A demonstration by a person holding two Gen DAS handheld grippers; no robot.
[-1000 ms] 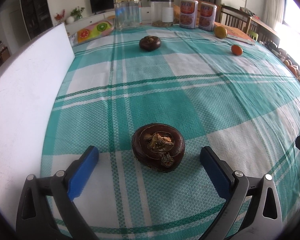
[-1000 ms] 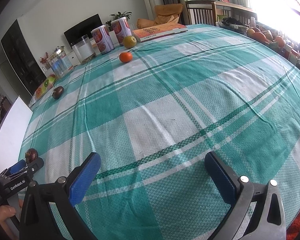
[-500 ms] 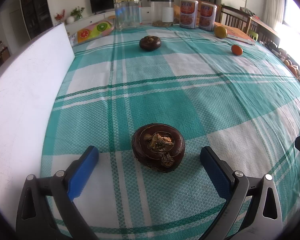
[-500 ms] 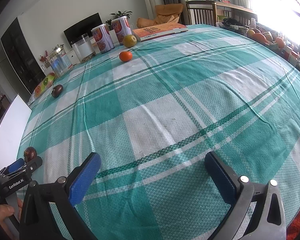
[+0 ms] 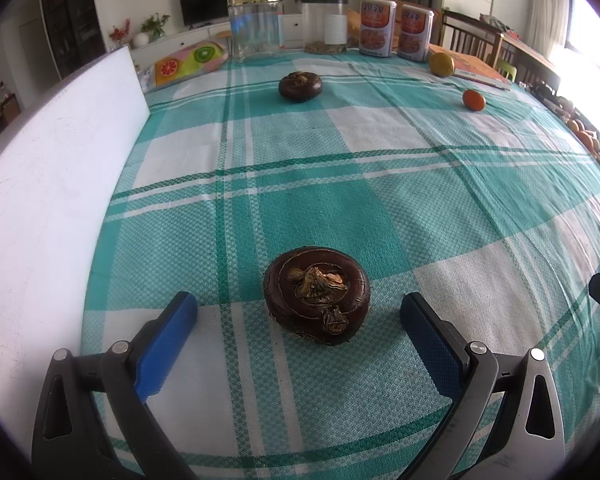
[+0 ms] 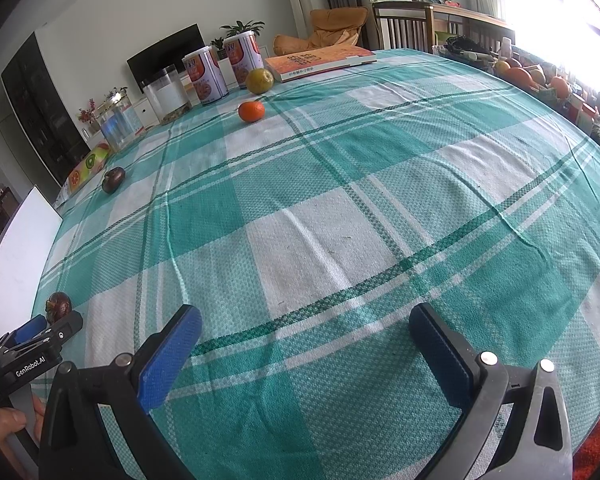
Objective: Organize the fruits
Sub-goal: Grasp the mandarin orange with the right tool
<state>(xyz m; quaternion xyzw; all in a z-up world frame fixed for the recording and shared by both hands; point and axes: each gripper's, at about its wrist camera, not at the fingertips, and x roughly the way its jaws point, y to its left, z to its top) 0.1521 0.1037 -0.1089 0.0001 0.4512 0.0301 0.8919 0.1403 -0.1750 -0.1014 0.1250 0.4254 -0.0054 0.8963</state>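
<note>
A dark brown round fruit (image 5: 317, 294) lies on the green plaid cloth between the wide-open fingers of my left gripper (image 5: 298, 308), which do not touch it; it also shows in the right wrist view (image 6: 59, 305). A second dark fruit (image 5: 300, 85) (image 6: 113, 179) lies far back. A small orange (image 5: 473, 99) (image 6: 251, 111) and a yellow-green citrus (image 5: 441, 64) (image 6: 259, 81) lie at the far right. My right gripper (image 6: 305, 320) is open and empty over bare cloth.
A white board (image 5: 48, 184) stands along the table's left edge. Two glass jars (image 5: 256, 30) and two printed cans (image 5: 396, 32) stand at the back, with an orange book (image 6: 320, 62). More fruit is piled beyond the right edge (image 6: 532, 76).
The right wrist view has shifted slightly; the left gripper and the fruit between its fingers have not moved.
</note>
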